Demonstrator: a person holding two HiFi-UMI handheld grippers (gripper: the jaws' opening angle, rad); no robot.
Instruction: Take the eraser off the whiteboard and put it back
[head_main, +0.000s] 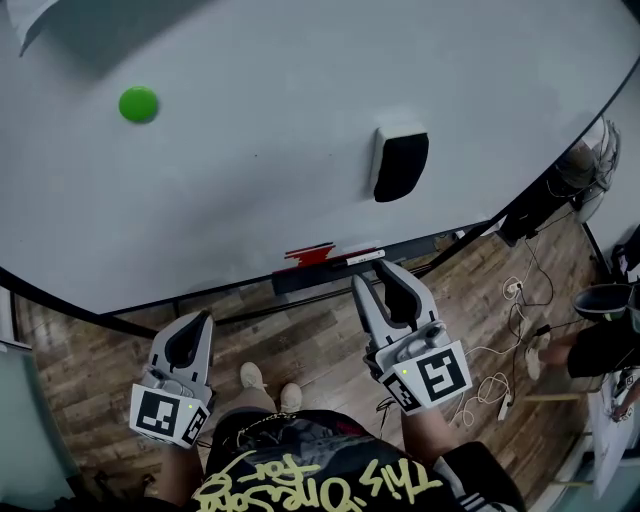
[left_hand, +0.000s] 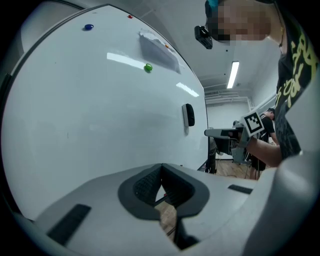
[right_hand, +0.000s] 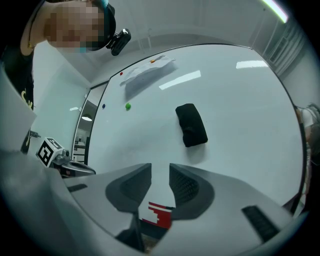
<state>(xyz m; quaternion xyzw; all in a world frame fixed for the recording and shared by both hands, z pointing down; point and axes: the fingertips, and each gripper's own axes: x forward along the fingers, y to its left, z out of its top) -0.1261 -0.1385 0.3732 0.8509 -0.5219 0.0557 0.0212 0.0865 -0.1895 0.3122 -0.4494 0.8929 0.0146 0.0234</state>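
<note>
1 black eraser (head_main: 400, 165) clings to whiteboard (head_main: 250, 150); left tongs (head_main: 199, 322) pressed together, right tongs (head_main: 380, 280) spread.

Grey left tongs (head_main: 197, 322) and right tongs (head_main: 380, 277) with dark ribbed pads (right_hand: 186, 187) and black-and-white square-marker cubes (head_main: 437, 377); black shirt (head_main: 330, 470) scrawled with yellow lettering, pale shoes (head_main: 270, 385).

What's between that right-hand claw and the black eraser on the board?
Only bare whiteboard, as the right gripper view shows: nothing lies between the right gripper and the eraser.
</note>
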